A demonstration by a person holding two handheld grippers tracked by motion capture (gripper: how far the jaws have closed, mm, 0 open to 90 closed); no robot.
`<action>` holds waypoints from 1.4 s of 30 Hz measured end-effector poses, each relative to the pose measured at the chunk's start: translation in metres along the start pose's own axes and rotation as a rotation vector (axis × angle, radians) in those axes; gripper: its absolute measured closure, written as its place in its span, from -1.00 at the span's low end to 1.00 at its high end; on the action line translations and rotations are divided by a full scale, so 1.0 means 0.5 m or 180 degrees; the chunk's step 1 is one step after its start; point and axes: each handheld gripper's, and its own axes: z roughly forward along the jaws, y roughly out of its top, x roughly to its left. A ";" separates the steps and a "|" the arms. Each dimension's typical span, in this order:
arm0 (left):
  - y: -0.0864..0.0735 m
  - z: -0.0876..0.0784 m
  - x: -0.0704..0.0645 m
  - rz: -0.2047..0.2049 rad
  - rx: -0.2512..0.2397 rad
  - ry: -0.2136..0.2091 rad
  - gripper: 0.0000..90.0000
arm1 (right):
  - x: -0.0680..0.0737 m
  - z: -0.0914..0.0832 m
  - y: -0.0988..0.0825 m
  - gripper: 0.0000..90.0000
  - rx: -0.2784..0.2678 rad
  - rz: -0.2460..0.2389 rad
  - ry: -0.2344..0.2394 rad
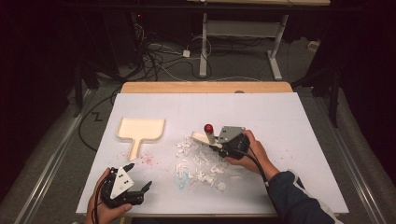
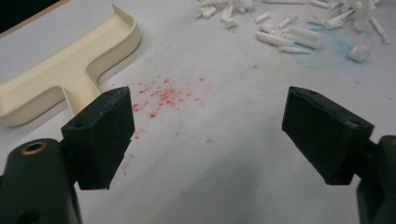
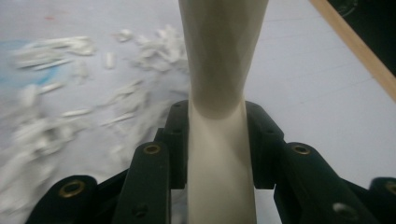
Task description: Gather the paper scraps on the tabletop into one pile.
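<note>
Beside white scraps [image 1: 201,163], cream dustpan [image 1: 140,130].

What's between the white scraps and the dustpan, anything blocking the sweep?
Nothing solid. The white scraps lie right of the cream dustpan, with bare sheet and a red powder stain between them. The right gripper, jaws shut on the brush handle, sits at the pile's far side. The left gripper rests open nearer the person.
</note>
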 end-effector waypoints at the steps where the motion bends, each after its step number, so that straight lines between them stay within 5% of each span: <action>1: 0.001 -0.001 0.000 -0.0019 -0.0014 -0.0016 -0.64 | 0.006 -0.010 -0.003 0.49 -0.0050 0.0026 0.0064; 4: 0.005 -0.003 -0.002 -0.0029 -0.0036 0.0006 -0.64 | 0.027 -0.037 -0.010 0.49 -0.0102 0.0006 0.0184; 11: 0.006 -0.006 0.005 -0.0154 -0.0055 0.0005 -0.64 | 0.032 -0.075 -0.006 0.50 -0.0148 -0.0011 0.0167; 17: 0.005 -0.003 0.009 -0.0173 -0.0046 0.0005 -0.64 | -0.002 -0.090 0.017 0.50 -0.0224 0.0043 -0.0099; 21: 0.006 -0.001 0.009 -0.0170 -0.0044 0.0005 -0.64 | -0.028 -0.064 0.037 0.50 -0.0218 0.0033 -0.0216; 24: 0.006 0.001 0.008 -0.0154 -0.0030 -0.0003 -0.64 | -0.045 -0.008 0.060 0.50 -0.0109 -0.0042 -0.0303; 31: 0.002 0.003 0.009 -0.0130 0.0002 -0.0022 -0.64 | -0.043 0.075 0.092 0.50 0.0041 -0.0220 -0.0414; 36: 0.001 0.004 0.008 -0.0114 0.0013 -0.0044 -0.64 | -0.028 0.113 0.103 0.50 -0.0060 -0.0357 -0.0197; 37: 0.000 0.005 0.007 -0.0095 0.0030 -0.0054 -0.64 | -0.017 0.120 0.106 0.50 -0.0096 -0.0521 -0.0090; 42: 0.001 0.004 0.003 -0.0050 0.0044 -0.0057 -0.64 | 0.004 0.116 0.103 0.49 -0.0191 -0.0663 0.0127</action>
